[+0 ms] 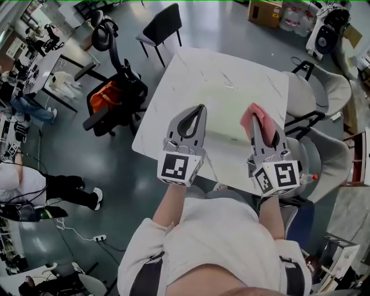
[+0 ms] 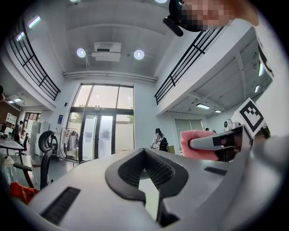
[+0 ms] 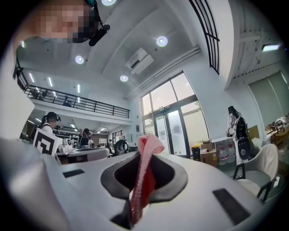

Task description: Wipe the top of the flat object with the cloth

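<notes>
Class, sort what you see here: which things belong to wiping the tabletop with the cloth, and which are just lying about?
Belong to the job:
pink cloth, clamped in the right gripper
white table
left gripper, shut on nothing

Just lying about:
black chair
black office chair
cardboard box
pale chair
</notes>
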A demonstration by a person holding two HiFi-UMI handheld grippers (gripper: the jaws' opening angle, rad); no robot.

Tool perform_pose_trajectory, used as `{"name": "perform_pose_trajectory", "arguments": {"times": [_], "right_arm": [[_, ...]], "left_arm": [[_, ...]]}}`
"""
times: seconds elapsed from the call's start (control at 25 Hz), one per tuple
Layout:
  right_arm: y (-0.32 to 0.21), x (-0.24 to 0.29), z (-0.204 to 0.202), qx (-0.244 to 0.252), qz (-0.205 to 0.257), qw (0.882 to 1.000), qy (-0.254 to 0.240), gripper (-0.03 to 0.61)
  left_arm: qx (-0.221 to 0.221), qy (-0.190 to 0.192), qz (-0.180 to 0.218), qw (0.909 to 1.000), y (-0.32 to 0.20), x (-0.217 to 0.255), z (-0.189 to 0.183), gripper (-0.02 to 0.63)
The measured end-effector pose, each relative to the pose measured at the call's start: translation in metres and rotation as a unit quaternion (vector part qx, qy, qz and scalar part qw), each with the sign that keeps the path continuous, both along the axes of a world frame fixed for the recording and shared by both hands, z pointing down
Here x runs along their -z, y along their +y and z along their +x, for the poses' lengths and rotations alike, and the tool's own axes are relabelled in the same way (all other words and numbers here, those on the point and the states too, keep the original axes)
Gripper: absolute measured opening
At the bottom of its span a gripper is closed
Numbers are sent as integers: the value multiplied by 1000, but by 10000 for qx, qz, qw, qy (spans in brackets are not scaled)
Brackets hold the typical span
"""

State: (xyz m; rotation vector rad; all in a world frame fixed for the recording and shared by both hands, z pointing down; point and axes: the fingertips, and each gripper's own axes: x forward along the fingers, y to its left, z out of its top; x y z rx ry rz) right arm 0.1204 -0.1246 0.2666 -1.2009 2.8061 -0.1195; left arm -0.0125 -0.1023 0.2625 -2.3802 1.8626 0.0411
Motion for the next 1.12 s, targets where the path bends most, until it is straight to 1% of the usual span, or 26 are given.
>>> {"name": "perform_pose_trajectory", "arguments": {"times": [0.24,0.36,0.56,0.64,1.12], "right_arm": [[-9,-10,-3,42,-100,9999,-32,36],[-15,-12,-9,7,-115,9999,-9,37],[-25,-14,-23,-186,-168,9997,16,36],[-30,-15,-31,-260,-229,9994,7,37],[-56,-26,-95,-626,-408,9971,109,35]], "left_arm": [[108,-23,-125,9999,-6,-11,-7,5],[69,-4,-144,9999,-13,-12,-12,5],[-124,41,-173,9998,-29,-13,-27,6],[-190,26,-240,9995,-37,-15,-36,6],[-674,98,-500,9964,-79,-27,-93,6]]}}
